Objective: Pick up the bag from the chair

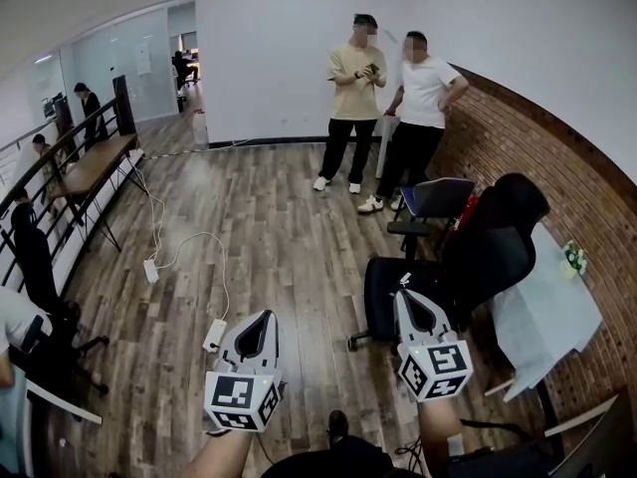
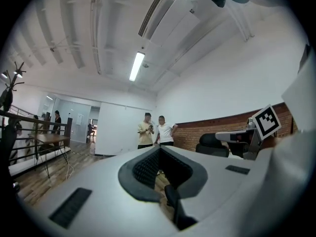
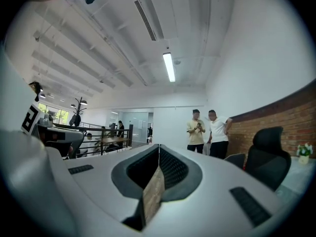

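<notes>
Bag [image 1: 380, 292], seemingly dark soft fabric, sits on the chair [image 1: 498, 252] seat, right, just beyond the right gripper [image 1: 401, 293]. Likely light and floppy, so pinch a top fold. That gripper and the left gripper [image 1: 268, 316] are closed, empty.

floor [image 1: 279, 227] open ahead, chair [image 1: 493, 252] blocking right

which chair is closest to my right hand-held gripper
The black high-backed office chair, just beside the right hand-held gripper. The smaller bluish chair stands farther off, behind it.
</notes>
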Available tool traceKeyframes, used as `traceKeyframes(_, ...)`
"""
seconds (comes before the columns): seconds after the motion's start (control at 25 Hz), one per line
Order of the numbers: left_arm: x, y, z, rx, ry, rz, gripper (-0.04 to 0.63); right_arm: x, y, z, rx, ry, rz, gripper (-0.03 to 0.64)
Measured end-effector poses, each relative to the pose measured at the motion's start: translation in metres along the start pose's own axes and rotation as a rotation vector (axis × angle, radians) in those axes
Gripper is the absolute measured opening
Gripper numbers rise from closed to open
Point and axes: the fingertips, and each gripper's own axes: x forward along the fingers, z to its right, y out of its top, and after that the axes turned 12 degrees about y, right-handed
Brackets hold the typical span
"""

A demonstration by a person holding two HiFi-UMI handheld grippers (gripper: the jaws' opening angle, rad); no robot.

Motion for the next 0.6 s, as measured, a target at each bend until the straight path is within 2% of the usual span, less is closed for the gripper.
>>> traceKeyframes(0.48, 0.120, -0.005, 0.046, 0.013, -0.023, -0.029, 0.009, 0.056, -0.001, 0.104, 0.012, 0.003, -0.020, 0.017)
traceKeyframes(0.6, 0.148, -0.003, 0.061, 0.004, -0.035, -0.005, 0.009, 0.063, -0.004, 0.134, 0.015, -0.013, -0.028, 0.017)
